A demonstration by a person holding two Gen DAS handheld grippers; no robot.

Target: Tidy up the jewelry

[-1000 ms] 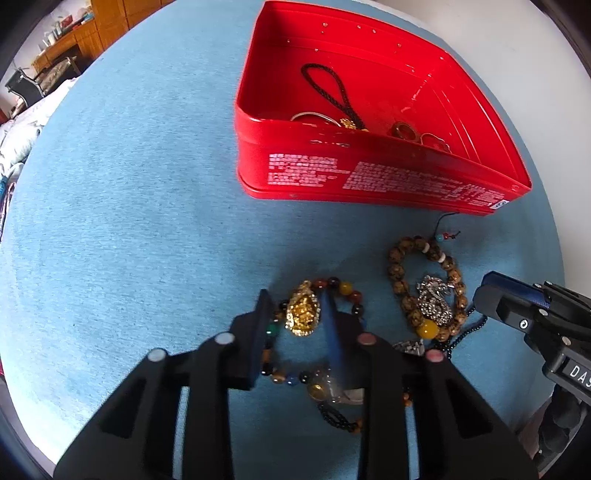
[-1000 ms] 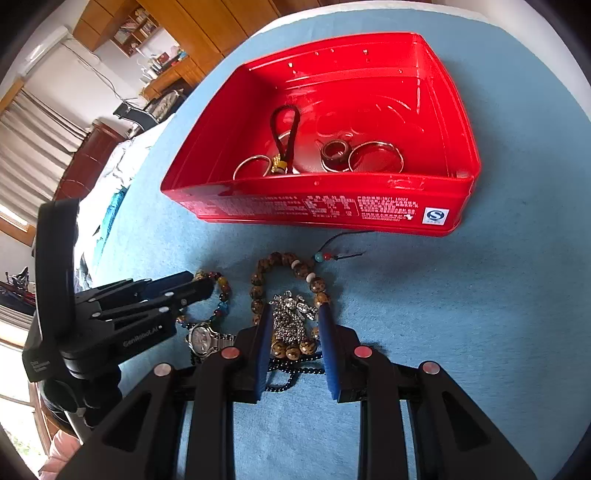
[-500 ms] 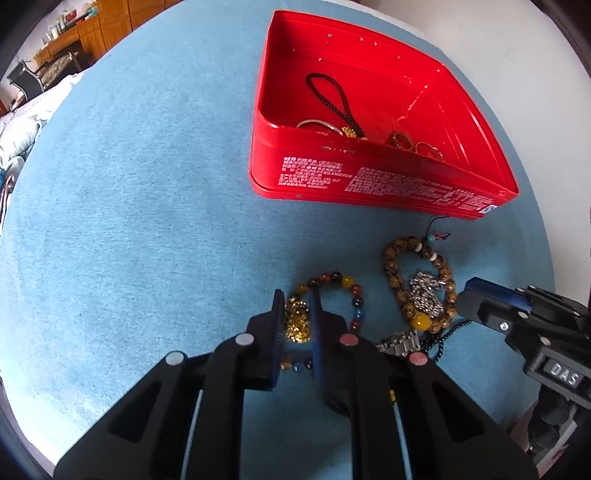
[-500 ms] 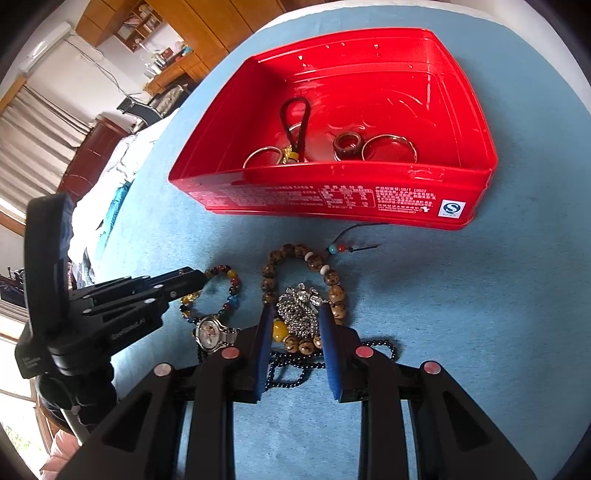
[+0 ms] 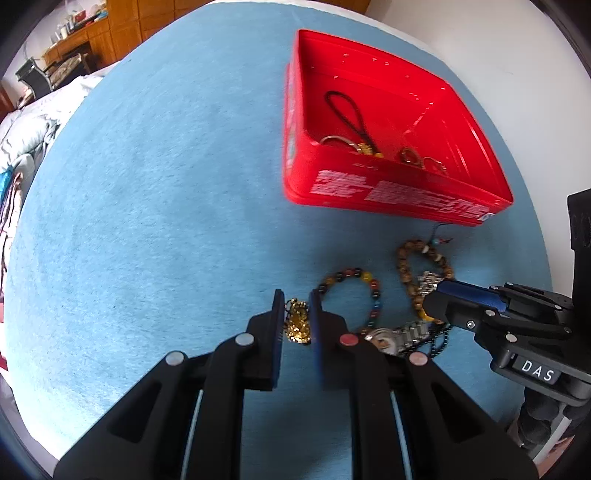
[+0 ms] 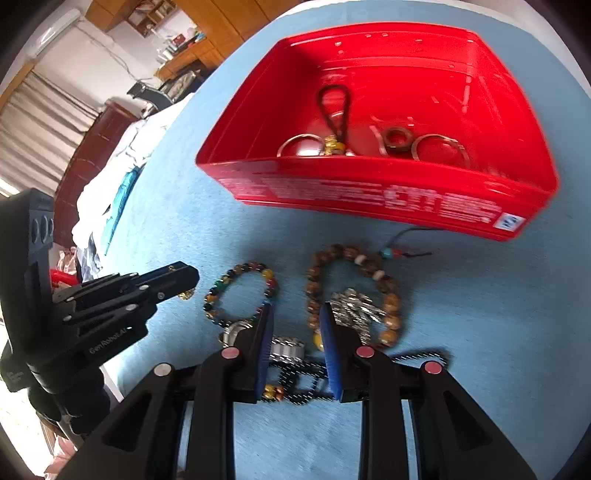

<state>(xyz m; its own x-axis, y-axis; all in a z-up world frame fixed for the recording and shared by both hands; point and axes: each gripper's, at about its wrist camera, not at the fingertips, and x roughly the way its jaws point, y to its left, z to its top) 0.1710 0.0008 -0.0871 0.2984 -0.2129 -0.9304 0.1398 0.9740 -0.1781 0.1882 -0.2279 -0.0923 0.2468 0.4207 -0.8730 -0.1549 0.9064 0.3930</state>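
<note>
Your left gripper point(image 5: 297, 308) has its jaws nearly closed around the gold pendant point(image 5: 298, 320), pinched right between the pads. From that left wrist view everything sits on a blue cloth point(image 5: 155, 206) with tons of bare room off to the left, while the red tin point(image 5: 391, 192) sits up ahead, white print on its near wall too blurry to read. Wooden cabinets point(image 5: 110, 33) show past the cloth's far edge. The other tool's label reads "DAS". Over in the right wrist view, your right gripper point(image 6: 295, 314) is parted a moderate way with nothing in it, hanging over the wooden bead bracelet point(image 6: 352, 284), the silver charm point(image 6: 354, 310) and a watch point(image 6: 284, 349). The multicolor bead bracelet point(image 6: 240, 291) lies just left. "GenRobot.AI" is readable on the left tool, and curtains point(image 6: 33, 122) hang at the far left.
</note>
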